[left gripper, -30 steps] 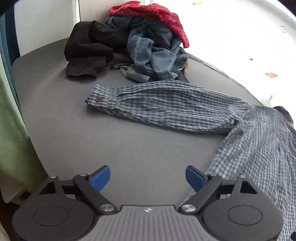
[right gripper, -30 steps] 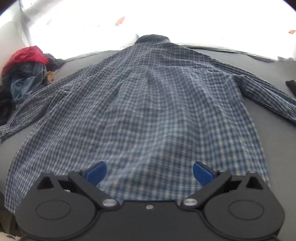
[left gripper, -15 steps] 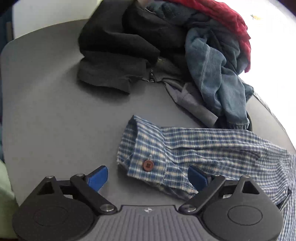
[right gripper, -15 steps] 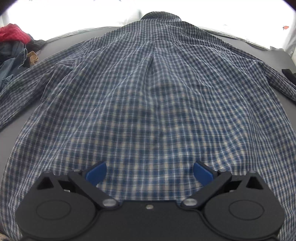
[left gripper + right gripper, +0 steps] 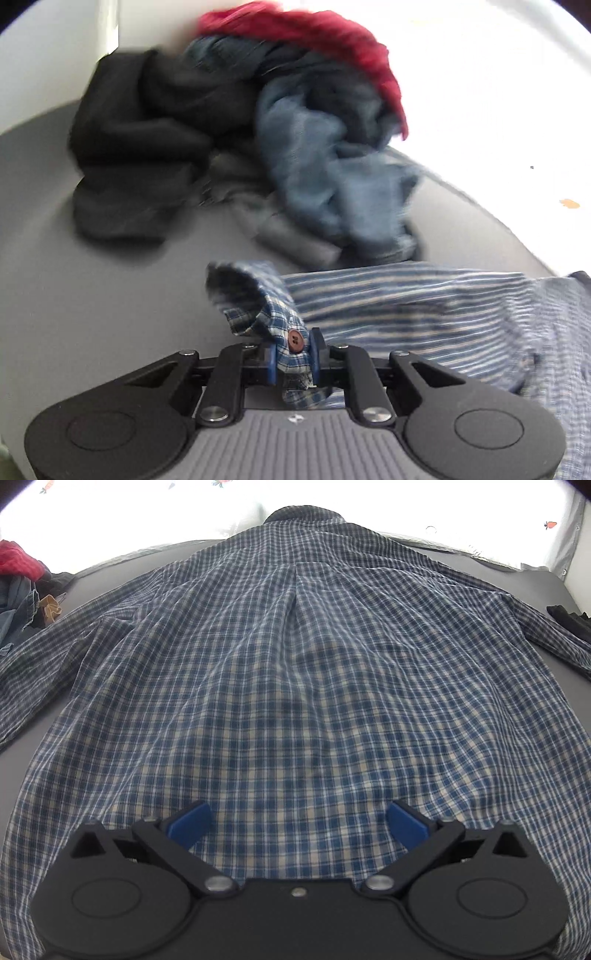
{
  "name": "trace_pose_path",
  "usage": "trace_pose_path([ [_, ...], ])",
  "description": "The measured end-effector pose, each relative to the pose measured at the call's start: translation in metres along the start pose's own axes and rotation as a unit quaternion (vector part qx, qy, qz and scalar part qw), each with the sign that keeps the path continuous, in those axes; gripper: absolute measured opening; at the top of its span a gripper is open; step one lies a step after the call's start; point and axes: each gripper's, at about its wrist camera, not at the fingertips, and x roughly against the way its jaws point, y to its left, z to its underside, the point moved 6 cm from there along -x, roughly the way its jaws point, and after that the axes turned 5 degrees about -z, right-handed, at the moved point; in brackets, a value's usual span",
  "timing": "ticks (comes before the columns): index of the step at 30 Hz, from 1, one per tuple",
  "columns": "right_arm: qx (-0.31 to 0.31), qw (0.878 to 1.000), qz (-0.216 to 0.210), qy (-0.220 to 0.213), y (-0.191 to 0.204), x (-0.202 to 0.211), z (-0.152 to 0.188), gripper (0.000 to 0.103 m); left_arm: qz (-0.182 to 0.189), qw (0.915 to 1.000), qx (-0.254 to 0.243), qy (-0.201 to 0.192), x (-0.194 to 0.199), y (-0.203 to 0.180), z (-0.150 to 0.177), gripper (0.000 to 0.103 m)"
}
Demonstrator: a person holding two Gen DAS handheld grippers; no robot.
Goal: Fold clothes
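Note:
A blue plaid shirt [image 5: 295,686] lies spread back-up on the grey table [image 5: 517,572], collar at the far edge. My left gripper [image 5: 293,356] is shut on the shirt's sleeve cuff [image 5: 291,343], near its brown button, and the cuff is lifted off the table. The sleeve [image 5: 424,306] trails away to the right. My right gripper [image 5: 297,821] is open and empty, hovering over the shirt's lower hem area.
A pile of clothes sits beyond the cuff: a black garment [image 5: 140,155], a blue denim one [image 5: 332,184] and a red one [image 5: 332,48]. The same pile shows at the left in the right wrist view [image 5: 18,576]. A dark item [image 5: 570,620] lies at the table's right edge.
My left gripper has moved onto the sleeve cuff, shut on it and lifted it. My right gripper has stayed open and edged slightly forward over the shirt.

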Motion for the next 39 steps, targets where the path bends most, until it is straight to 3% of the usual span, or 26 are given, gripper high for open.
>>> trace_pose_path([
  [3,0.000,1.000,-0.009,-0.005,0.000,0.001,-0.002,0.103,0.059,0.9971,-0.036,-0.033,0.027,-0.051,-0.013,0.017],
  [6,-0.035,0.999,-0.022,-0.023,-0.014,0.008,0.000,0.103,0.126,0.9865,-0.084,-0.063,0.062,-0.117,-0.015,0.017],
  [10,-0.058,0.997,-0.012,-0.046,-0.058,0.029,-0.003,0.102,0.233,0.9569,-0.154,-0.078,0.112,-0.230,0.007,0.017],
  [14,-0.064,0.995,0.028,-0.072,-0.116,0.058,-0.007,0.102,0.331,0.9169,-0.223,-0.017,0.149,-0.351,0.071,0.020],
  [15,-0.067,0.994,0.038,-0.074,-0.131,0.064,-0.007,0.102,0.349,0.9045,-0.245,0.001,0.154,-0.377,0.093,0.028],
  [16,-0.070,0.994,0.050,-0.074,-0.147,0.070,-0.005,0.102,0.359,0.8926,-0.271,0.020,0.157,-0.400,0.116,0.044],
  [17,-0.071,0.993,0.060,-0.073,-0.159,0.074,-0.002,0.102,0.364,0.8806,-0.301,0.041,0.157,-0.420,0.140,0.050],
  [20,-0.064,0.992,0.089,-0.062,-0.191,0.082,0.009,0.102,0.363,0.8636,-0.339,0.084,0.156,-0.436,0.184,0.060],
  [21,-0.059,0.992,0.097,-0.057,-0.200,0.084,0.013,0.102,0.360,0.8626,-0.345,0.089,0.153,-0.431,0.191,0.070],
  [22,-0.053,0.992,0.106,-0.052,-0.207,0.086,0.018,0.102,0.354,0.8641,-0.347,0.089,0.148,-0.422,0.193,0.077],
  [23,-0.044,0.992,0.110,-0.046,-0.211,0.086,0.021,0.102,0.340,0.8697,-0.348,0.084,0.144,-0.411,0.194,0.077],
  [24,-0.033,0.993,0.110,-0.041,-0.211,0.085,0.023,0.102,0.318,0.8796,-0.346,0.076,0.139,-0.400,0.190,0.077],
  [27,0.024,0.993,0.112,-0.033,-0.205,0.081,0.022,0.102,0.224,0.9196,-0.313,0.076,0.110,-0.348,0.169,0.077],
  [29,0.085,0.988,0.127,-0.038,-0.195,0.076,0.015,0.100,0.150,0.9486,-0.266,0.084,0.089,-0.301,0.153,0.077],
  [32,0.167,0.974,0.139,-0.058,-0.177,0.069,0.000,0.092,0.048,0.9764,-0.192,0.086,0.071,-0.222,0.135,0.077],
  [33,0.191,0.970,0.138,-0.067,-0.171,0.066,-0.006,0.090,0.019,0.9799,-0.178,0.088,0.066,-0.199,0.134,0.077],
  [36,0.244,0.959,0.124,-0.072,-0.153,0.052,-0.022,0.080,-0.037,0.9786,-0.177,0.099,0.060,-0.154,0.143,0.077],
  [39,0.301,0.946,0.096,-0.068,-0.131,0.037,-0.035,0.077,-0.043,0.9740,-0.186,0.122,0.062,-0.132,0.165,0.077],
])
